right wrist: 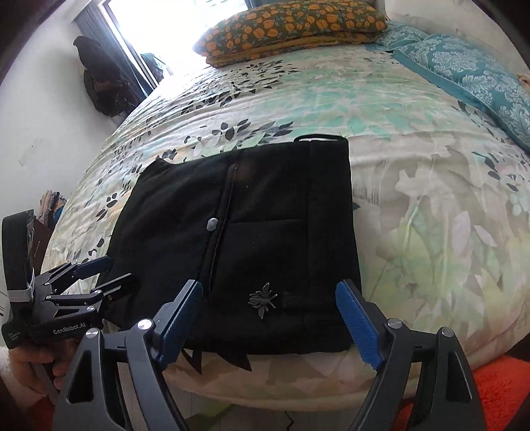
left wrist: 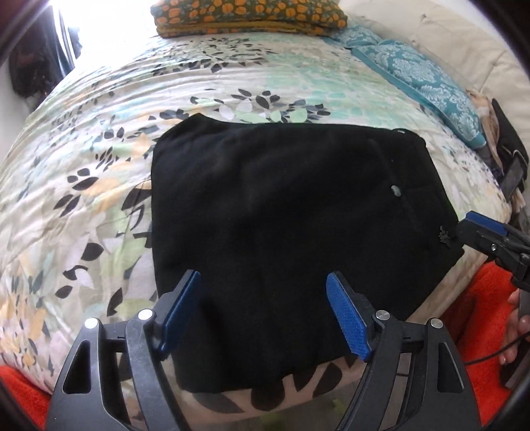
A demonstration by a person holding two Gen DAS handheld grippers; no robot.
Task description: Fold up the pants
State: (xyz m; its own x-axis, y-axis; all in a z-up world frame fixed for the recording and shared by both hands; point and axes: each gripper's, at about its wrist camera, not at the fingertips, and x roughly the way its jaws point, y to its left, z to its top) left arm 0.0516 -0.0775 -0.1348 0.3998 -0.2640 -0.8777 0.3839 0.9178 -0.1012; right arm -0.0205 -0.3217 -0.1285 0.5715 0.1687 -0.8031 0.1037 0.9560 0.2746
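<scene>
The black pants (left wrist: 281,205) lie folded into a flat, roughly square bundle on the floral bedspread (left wrist: 99,165), close to the bed's front edge. In the right wrist view the pants (right wrist: 265,215) show a metal button (right wrist: 211,224) and a small bee emblem (right wrist: 263,300). My left gripper (left wrist: 263,277) hovers over the bundle's near edge, jaws wide and empty. My right gripper (right wrist: 270,285) stands open over the near right part, nothing between its blue pads. Each gripper shows in the other's view: the right gripper (left wrist: 483,228) at the pants' right corner, the left gripper (right wrist: 116,270) at their left edge.
An orange-flowered pillow (left wrist: 248,16) and a teal patterned pillow (left wrist: 424,83) lie at the head of the bed. An orange rug (right wrist: 497,391) covers the floor below the front edge. Dark clothes (right wrist: 102,76) hang on the left wall beside a bright window.
</scene>
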